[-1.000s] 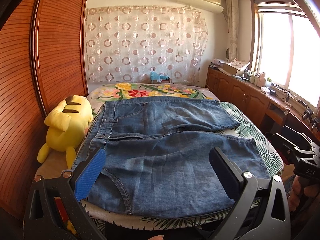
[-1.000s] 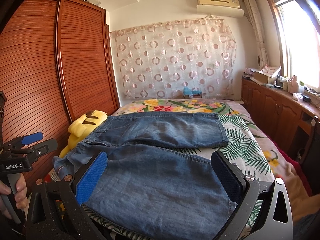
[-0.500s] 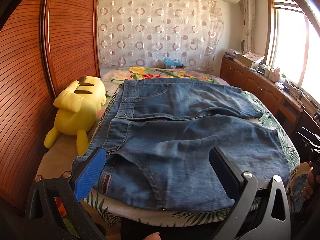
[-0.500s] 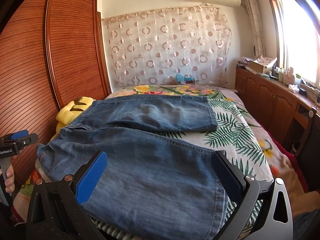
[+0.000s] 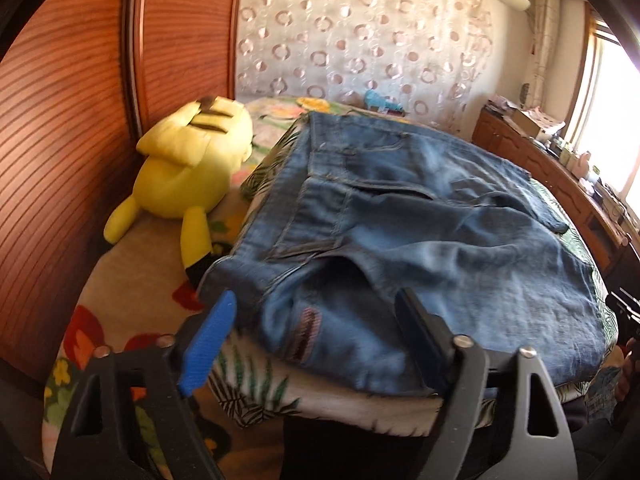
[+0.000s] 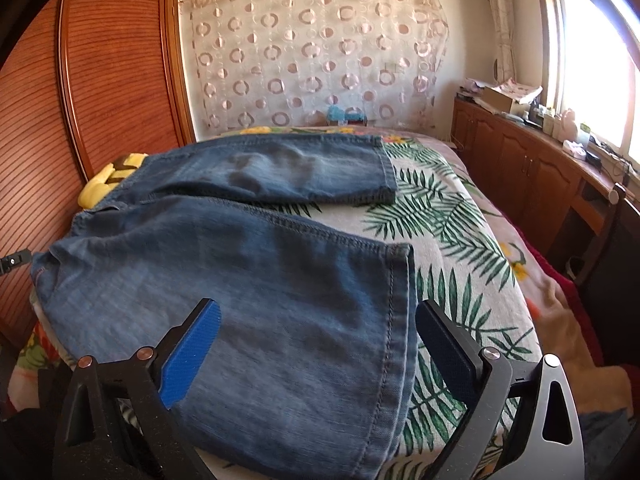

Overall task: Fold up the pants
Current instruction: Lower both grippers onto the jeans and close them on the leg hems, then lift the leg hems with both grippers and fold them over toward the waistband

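Note:
Blue denim pants [image 5: 440, 240] lie spread flat on the bed, with the waist to the left and both short legs running right. In the left wrist view, my left gripper [image 5: 314, 294] straddles the near waist corner with its brown label. Its jaws are closing, the denim is between them, and the pads do not press on it. In the right wrist view, my right gripper [image 6: 318, 304] straddles the hem end of the near leg of the pants [image 6: 240, 264]. Its jaws are closing slightly and stand wide, without pressing on the cloth.
A yellow plush toy [image 5: 188, 160] lies left of the waist, against the brown slatted wardrobe [image 5: 60, 128]. The bed [image 6: 452, 232] has a leaf and flower print cover. Wooden cabinets [image 6: 520, 168] with clutter run along the right wall under the window.
My left gripper has moved down and left to the waist corner, and its jaws have narrowed. My right gripper has tilted down over the near hem, staying in about the same place.

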The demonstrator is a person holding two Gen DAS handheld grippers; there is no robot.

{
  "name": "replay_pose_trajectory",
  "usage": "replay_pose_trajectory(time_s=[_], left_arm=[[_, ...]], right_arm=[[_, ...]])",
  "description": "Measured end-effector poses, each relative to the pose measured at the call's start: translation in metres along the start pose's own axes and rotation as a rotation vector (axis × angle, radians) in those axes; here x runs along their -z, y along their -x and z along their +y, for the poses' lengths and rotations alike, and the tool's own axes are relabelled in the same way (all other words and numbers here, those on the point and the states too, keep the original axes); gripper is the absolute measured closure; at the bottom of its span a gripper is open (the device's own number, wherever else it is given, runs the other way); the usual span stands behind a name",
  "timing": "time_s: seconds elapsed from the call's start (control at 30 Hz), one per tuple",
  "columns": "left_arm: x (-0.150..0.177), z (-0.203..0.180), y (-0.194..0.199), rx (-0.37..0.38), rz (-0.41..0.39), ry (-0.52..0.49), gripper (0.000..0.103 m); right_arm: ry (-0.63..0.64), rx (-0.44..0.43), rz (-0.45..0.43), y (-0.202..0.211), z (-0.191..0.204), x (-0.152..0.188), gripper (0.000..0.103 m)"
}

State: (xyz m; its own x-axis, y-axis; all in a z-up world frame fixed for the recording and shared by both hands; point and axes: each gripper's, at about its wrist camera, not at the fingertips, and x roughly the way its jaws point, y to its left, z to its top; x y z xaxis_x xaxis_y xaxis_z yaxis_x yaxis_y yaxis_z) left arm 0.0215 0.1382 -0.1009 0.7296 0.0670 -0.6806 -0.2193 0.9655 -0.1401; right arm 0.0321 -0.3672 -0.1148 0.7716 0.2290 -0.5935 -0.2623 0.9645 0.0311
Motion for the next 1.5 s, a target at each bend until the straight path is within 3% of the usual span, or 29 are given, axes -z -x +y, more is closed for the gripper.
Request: replay_pose_trajectory(time_s=[0.1, 0.27, 0.47, 0.63, 0.8, 0.9, 1.07, 1.5], left_arm=[[0.004, 0.012, -0.005, -0.002, 0.017, 0.031, 0.033], [0.012, 0.026, -0.018, -0.025, 0.052, 0.07, 0.038], [0.016, 0.033, -0.025, 0.003, 0.054, 0.101, 0.052], [0.014, 0.034, -0.025, 0.008, 0.04, 0.091, 0.066], [0.012, 0.036, -0.028, 0.013, 0.038, 0.081, 0.067], [0.011, 0.037, -0.03, 0.008, 0.04, 0.071, 0.079], [0.005, 0.032, -0.02, 0.031, 0.011, 0.048, 0.092], [-0.036, -0.006, 0.027, 0.101, -0.136, -0.047, 0.094]], right_arm=[[-0.008, 0.003, 0.033, 0.001, 0.002, 0.001, 0.008], [-0.013, 0.011, 0.073, 0.006, 0.002, 0.002, 0.011], [-0.025, 0.018, 0.109, 0.01, 0.002, 0.002, 0.012], [-0.026, 0.014, 0.13, 0.017, 0.012, 0.005, 0.015], [-0.019, 0.013, 0.131, 0.027, 0.02, 0.007, 0.016], [-0.015, 0.013, 0.131, 0.029, 0.021, 0.009, 0.018], [-0.004, 0.006, 0.135, 0.029, 0.004, 0.015, 0.027], [0.009, -0.003, 0.127, 0.03, -0.012, 0.012, 0.069]])
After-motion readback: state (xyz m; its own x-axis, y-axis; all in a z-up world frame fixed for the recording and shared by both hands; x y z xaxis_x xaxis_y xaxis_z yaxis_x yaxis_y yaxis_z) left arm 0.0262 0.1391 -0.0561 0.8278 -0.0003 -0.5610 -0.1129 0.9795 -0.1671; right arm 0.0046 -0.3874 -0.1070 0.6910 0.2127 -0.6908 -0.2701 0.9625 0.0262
